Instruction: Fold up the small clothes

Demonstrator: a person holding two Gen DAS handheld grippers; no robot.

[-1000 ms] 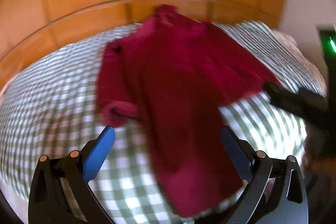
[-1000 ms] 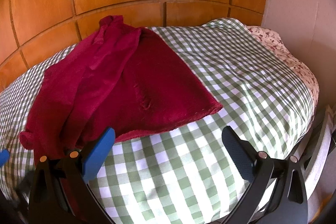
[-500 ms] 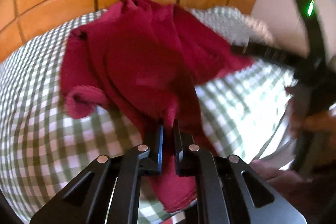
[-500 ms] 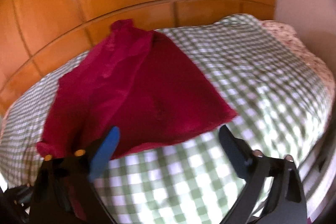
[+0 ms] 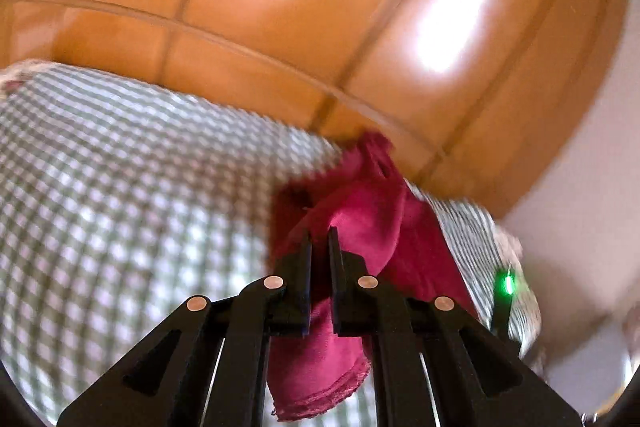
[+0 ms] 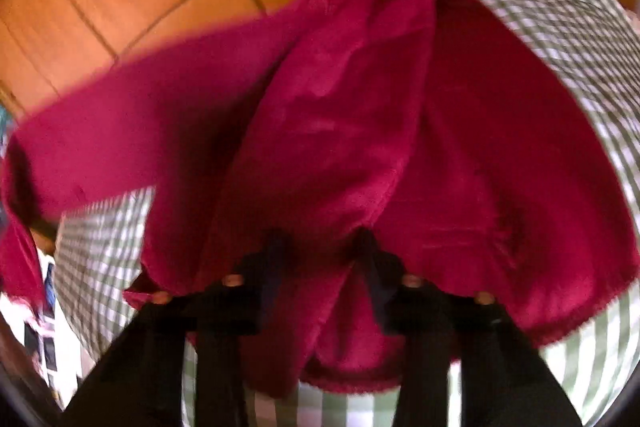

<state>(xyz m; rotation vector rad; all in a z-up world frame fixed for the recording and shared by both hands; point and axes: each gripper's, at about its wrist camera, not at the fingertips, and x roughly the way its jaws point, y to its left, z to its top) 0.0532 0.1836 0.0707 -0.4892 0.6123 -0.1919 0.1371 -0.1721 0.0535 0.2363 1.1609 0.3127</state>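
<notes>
A dark red small garment [image 5: 360, 227] lies partly on a green-and-white checked bed cover [image 5: 120, 187]. My left gripper [image 5: 320, 235] is shut on its hem, and cloth hangs down between and below the fingers. In the right wrist view the garment [image 6: 340, 127] fills most of the frame, lifted and stretched toward the left. My right gripper [image 6: 320, 239] is buried in its lower edge, fingers close together with cloth between them. One sleeve [image 6: 120, 115] stretches out to the left.
A glossy orange wooden headboard wall [image 5: 280, 27] stands behind the bed. A white wall [image 5: 580, 187] is at the right. The right gripper's green light [image 5: 508, 283] shows at the bed's right edge. The checked cover [image 6: 580, 39] extends to the right.
My right gripper has gone from open above the bed to closed in on the garment's lower edge. My left gripper stays shut on the hem and has swung left, lifting and stretching the garment.
</notes>
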